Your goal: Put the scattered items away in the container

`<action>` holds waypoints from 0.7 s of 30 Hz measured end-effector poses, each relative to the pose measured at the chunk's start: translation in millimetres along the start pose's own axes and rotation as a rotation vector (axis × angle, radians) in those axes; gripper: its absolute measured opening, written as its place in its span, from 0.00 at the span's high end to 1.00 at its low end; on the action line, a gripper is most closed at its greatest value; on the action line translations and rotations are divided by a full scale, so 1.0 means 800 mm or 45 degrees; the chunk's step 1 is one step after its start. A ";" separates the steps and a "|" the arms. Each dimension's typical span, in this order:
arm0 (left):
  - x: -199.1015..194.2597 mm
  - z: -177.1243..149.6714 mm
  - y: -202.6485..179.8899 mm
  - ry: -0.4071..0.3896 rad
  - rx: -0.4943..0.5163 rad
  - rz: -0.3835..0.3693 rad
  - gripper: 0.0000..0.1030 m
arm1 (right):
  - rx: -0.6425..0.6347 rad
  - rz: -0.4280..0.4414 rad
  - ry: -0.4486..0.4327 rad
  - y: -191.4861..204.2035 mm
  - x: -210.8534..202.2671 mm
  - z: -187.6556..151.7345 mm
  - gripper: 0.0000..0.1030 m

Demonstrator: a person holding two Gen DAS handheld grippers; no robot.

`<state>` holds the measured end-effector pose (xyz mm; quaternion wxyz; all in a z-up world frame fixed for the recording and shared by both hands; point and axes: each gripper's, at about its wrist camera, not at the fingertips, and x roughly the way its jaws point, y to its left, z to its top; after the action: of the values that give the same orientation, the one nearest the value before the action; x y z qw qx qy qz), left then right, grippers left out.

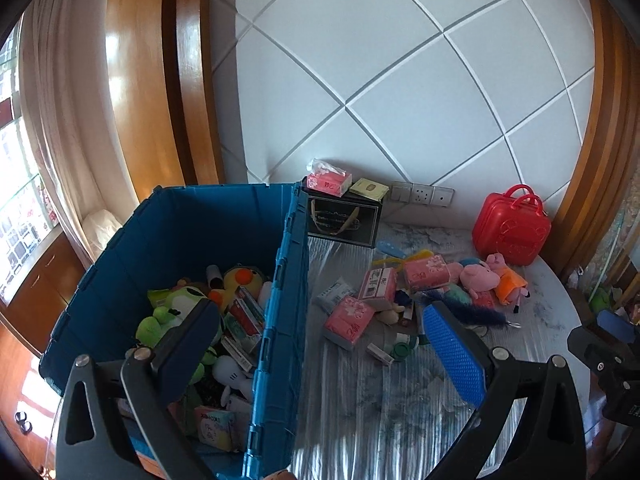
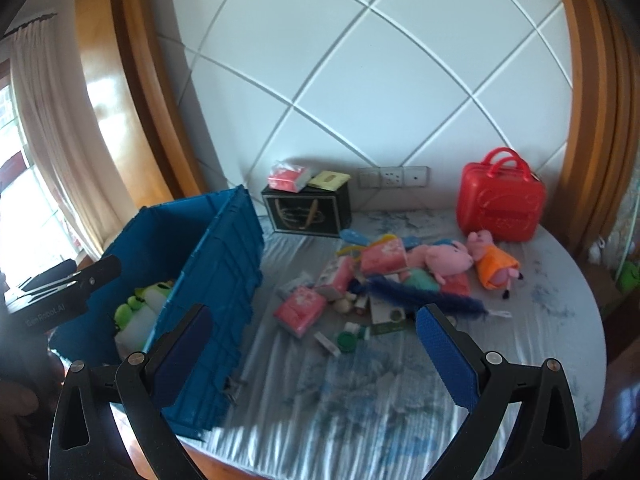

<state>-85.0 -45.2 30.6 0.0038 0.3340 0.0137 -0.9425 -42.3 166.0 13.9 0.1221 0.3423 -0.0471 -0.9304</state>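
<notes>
1. Left gripper (image 1: 320, 344): jaws spread wide, nothing between them; one finger hangs above the crate's contents, the other above the bed.
2. Right gripper (image 2: 316, 350): jaws likewise released and empty, poised over the bed with the crate wall at its 9 o'clock.
3. Blue crate (image 1: 280, 280): open-topped, standing on the bed at 9 o'clock of the loose heap. Holds a green frog plush (image 1: 172, 308), a yellow duck plush (image 1: 240, 280), small boxes and packets.
4. Bed (image 2: 400, 400): pale striped sheet, carrying everything listed.
5. Scattered heap, 12 o'clock of the right gripper: pink tissue pack (image 2: 298, 310), green round lid (image 2: 346, 342), blue feather duster (image 2: 424, 298), two pink pig plushes (image 2: 446, 260), one in an orange dress (image 2: 494, 264), further pink packs and small cartons, all lying touching or overlapping.
6. Black gift box (image 2: 306, 212): against the wall at 12 o'clock of the heap, beside the crate's far corner; a red tissue pack (image 2: 288, 176) and a yellow box (image 2: 328, 180) rest on top.
7. Red carry case (image 2: 502, 200): upright at 2 o'clock, just behind the dressed pig.
</notes>
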 end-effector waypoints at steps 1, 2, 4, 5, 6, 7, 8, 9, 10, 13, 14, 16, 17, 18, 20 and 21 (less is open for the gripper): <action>-0.002 -0.004 -0.008 0.007 0.000 0.007 0.00 | 0.002 -0.005 0.005 -0.007 -0.004 -0.004 0.00; -0.004 -0.006 -0.013 0.013 -0.002 0.009 0.00 | 0.003 -0.010 0.009 -0.015 -0.007 -0.008 0.00; -0.008 -0.012 -0.025 0.033 -0.006 0.006 0.00 | 0.006 -0.018 0.022 -0.029 -0.012 -0.016 0.00; -0.009 -0.015 -0.030 0.040 -0.003 0.007 0.00 | 0.009 -0.020 0.031 -0.035 -0.014 -0.020 0.00; -0.011 -0.018 -0.034 0.044 0.000 0.007 0.00 | 0.012 -0.022 0.040 -0.040 -0.014 -0.022 0.00; -0.014 -0.020 -0.038 0.046 0.005 0.009 0.00 | 0.013 -0.023 0.046 -0.045 -0.015 -0.025 0.00; -0.016 -0.022 -0.042 0.047 0.012 0.010 0.00 | 0.015 -0.026 0.051 -0.049 -0.015 -0.027 0.00; -0.017 -0.022 -0.045 0.047 0.020 0.010 0.00 | 0.017 -0.030 0.055 -0.052 -0.016 -0.029 0.00; -0.019 -0.023 -0.048 0.049 0.031 0.012 0.00 | 0.023 -0.035 0.058 -0.054 -0.017 -0.031 0.00; -0.020 -0.021 -0.053 0.049 0.062 0.010 0.00 | 0.040 -0.059 0.056 -0.058 -0.020 -0.036 0.00; -0.019 -0.019 -0.053 0.051 0.070 0.008 0.00 | 0.048 -0.066 0.056 -0.059 -0.020 -0.037 0.00; -0.018 -0.016 -0.052 0.065 0.077 -0.011 0.00 | 0.067 -0.080 0.057 -0.059 -0.021 -0.038 0.00; -0.017 -0.015 -0.051 0.076 0.074 -0.028 0.00 | 0.077 -0.086 0.057 -0.059 -0.021 -0.038 0.00; -0.016 -0.014 -0.049 0.086 0.067 -0.047 0.00 | 0.085 -0.091 0.057 -0.059 -0.020 -0.038 0.00; -0.010 -0.014 -0.047 0.099 0.058 -0.057 0.00 | 0.092 -0.100 0.056 -0.057 -0.019 -0.038 0.00; -0.007 -0.015 -0.047 0.104 0.061 -0.060 0.00 | 0.093 -0.102 0.058 -0.055 -0.019 -0.038 0.00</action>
<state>-73.7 -7.3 26.1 -0.0271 0.3718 -0.0010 -0.9279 -20.3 212.6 -7.3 0.0731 0.3693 -0.0646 -0.9242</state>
